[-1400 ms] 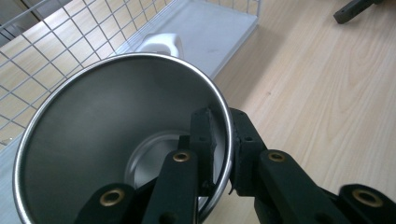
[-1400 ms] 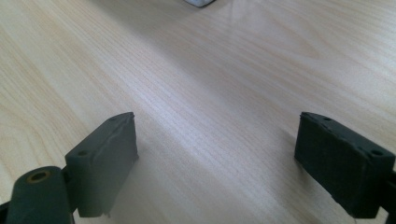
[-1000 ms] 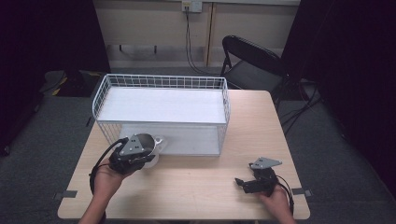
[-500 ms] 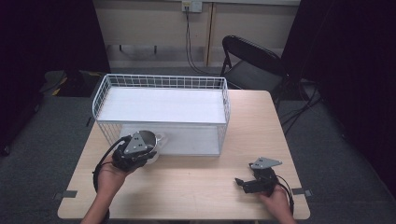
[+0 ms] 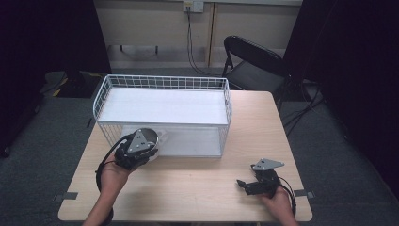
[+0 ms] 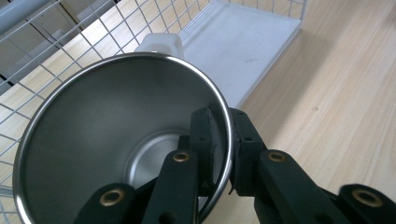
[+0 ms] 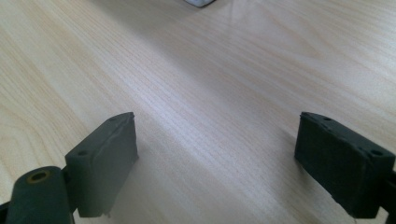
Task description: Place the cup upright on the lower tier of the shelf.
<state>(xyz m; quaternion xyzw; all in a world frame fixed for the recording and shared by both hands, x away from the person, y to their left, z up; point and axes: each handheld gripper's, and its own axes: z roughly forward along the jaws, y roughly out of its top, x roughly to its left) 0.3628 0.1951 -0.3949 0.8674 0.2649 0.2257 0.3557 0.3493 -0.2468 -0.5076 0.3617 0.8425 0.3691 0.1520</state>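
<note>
Left gripper view shows the left gripper [image 6: 223, 140] pinching the rim of a shiny metal cup [image 6: 107, 140], tipped right at the front of the white wire basket [image 5: 162, 82]. Over on the bare wooden table [image 5: 197, 188], the right gripper [image 7: 217, 163] has its jaws wide apart, holding nothing.

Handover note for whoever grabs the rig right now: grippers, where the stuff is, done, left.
Left gripper: shut on the rim of the steel cup, one jaw inside, one outside. The cup is held at the front left of the wire rack, its mouth toward the camera.
Right gripper: open, nothing between the jaws, low over the table at the front right.
Done: cup gripped and brought up to the rack.
Left: probably set the cup in or on the rack, then release. Whether it goes on the lower shelf or on top I cannot tell.
</note>
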